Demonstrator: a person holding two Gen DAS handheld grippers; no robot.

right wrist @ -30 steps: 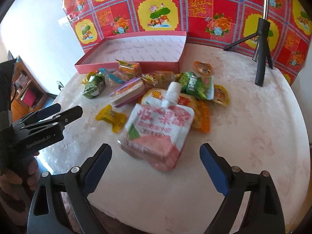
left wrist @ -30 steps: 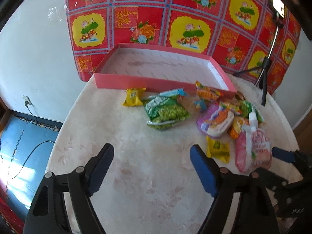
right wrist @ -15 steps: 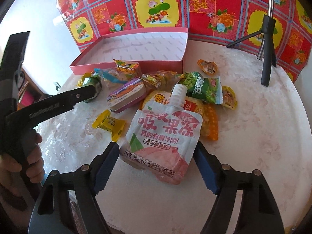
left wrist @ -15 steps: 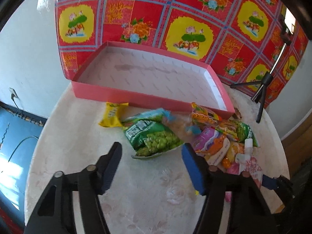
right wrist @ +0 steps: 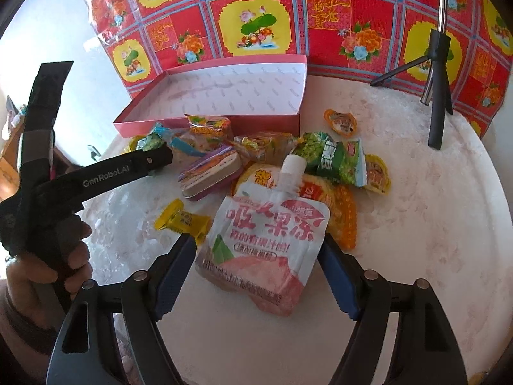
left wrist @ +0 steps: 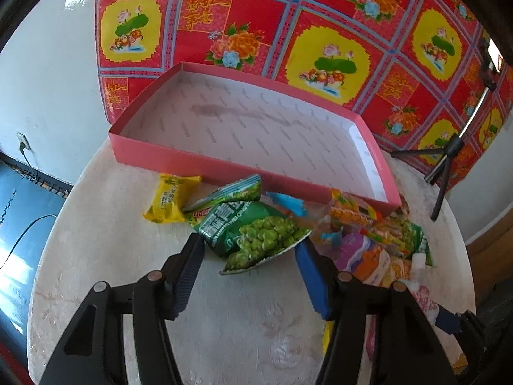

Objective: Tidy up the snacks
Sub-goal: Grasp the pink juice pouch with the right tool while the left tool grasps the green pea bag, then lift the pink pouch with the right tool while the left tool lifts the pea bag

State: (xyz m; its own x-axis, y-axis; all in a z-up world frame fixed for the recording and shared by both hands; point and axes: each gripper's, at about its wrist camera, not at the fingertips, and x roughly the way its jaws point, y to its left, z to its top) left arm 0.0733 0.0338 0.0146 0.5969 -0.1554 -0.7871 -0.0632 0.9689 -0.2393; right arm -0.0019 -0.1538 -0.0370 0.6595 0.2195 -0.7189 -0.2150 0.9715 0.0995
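Writing read: we read "GenRobot.AI" on the left gripper point(right wrist: 154, 160) arm in the right wrist view; the pink jelly pouch point(right wrist: 259, 243) carries large pink Chinese characters we do not transcribe.
Green pea bag point(left wrist: 253, 234): white Chinese lettering on green; it lies on the round table point(left wrist: 96, 224) just in front of the pink box point(left wrist: 192, 163).
Left fingers: the left gripper point(left wrist: 250, 250) pads sit against both side edges of the green pea bag, clamped on it.
Right fingers: the right gripper point(right wrist: 256, 253) pads touch both sides of the pink jelly pouch, gripping it; the pouch rests on the table.
Hard to make out: the heap between the pouch and the box overlaps, so we cannot count it surely.
Counted: one pink box, its white floor bare; two small yellow packets, one beside the pea bag point(left wrist: 170, 199), one beside the pouch point(right wrist: 182, 221); one tripod point(right wrist: 439, 96).
Cut off: a hand point(right wrist: 48, 266) holds the left gripper's handle, partly out of frame.
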